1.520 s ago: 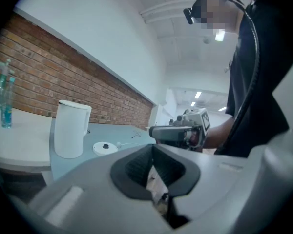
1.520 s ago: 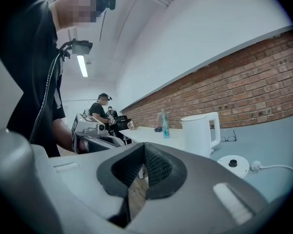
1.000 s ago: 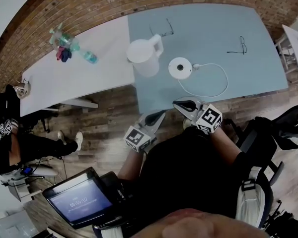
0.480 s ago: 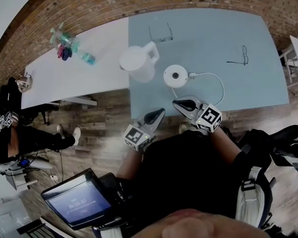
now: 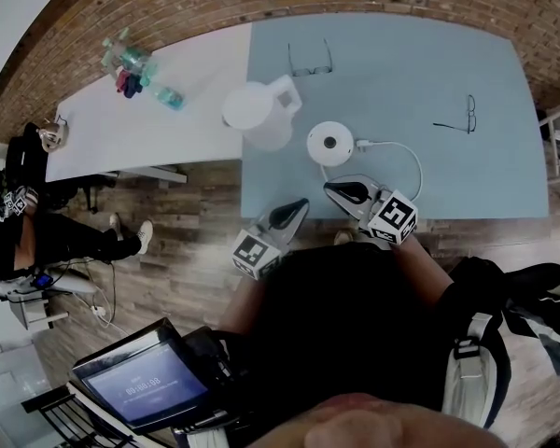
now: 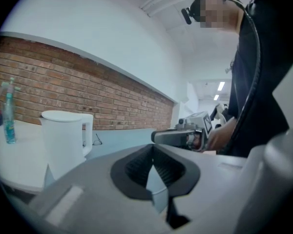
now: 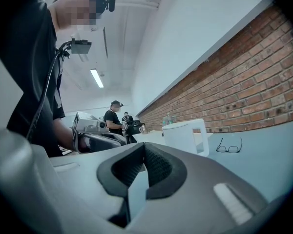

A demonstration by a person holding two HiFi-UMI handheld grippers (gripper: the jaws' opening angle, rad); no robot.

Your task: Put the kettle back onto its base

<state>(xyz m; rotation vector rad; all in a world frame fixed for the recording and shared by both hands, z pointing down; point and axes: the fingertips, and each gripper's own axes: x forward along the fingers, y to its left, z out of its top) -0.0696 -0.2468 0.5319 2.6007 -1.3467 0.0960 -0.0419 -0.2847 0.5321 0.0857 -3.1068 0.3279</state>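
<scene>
A white kettle [image 5: 259, 115] stands upright on the blue table [image 5: 401, 54], just left of its round white base [image 5: 330, 144], and the two are apart. The base's white cord [image 5: 403, 152] loops to the right. My left gripper [image 5: 297, 205] hovers off the table's near edge, below the kettle, shut and holding nothing. My right gripper [image 5: 334, 189] is over the near edge just below the base, also shut and holding nothing. The left gripper view shows the left gripper's [image 6: 154, 147] jaws closed and the kettle [image 6: 66, 140] ahead on the left. In the right gripper view, the right gripper [image 7: 144, 147] points past the kettle [image 7: 185, 135].
Two pairs of glasses [image 5: 310, 63] [image 5: 467, 115] lie on the blue table. Spray bottles [image 5: 135, 68] stand on the adjoining white table [image 5: 121, 133]. A seated person [image 5: 37, 250] is at the left, and a screen [image 5: 140, 381] sits at the lower left.
Both grippers have moved forward to the table's near edge, so the kettle and base now lie closer to them. Both stay shut.
</scene>
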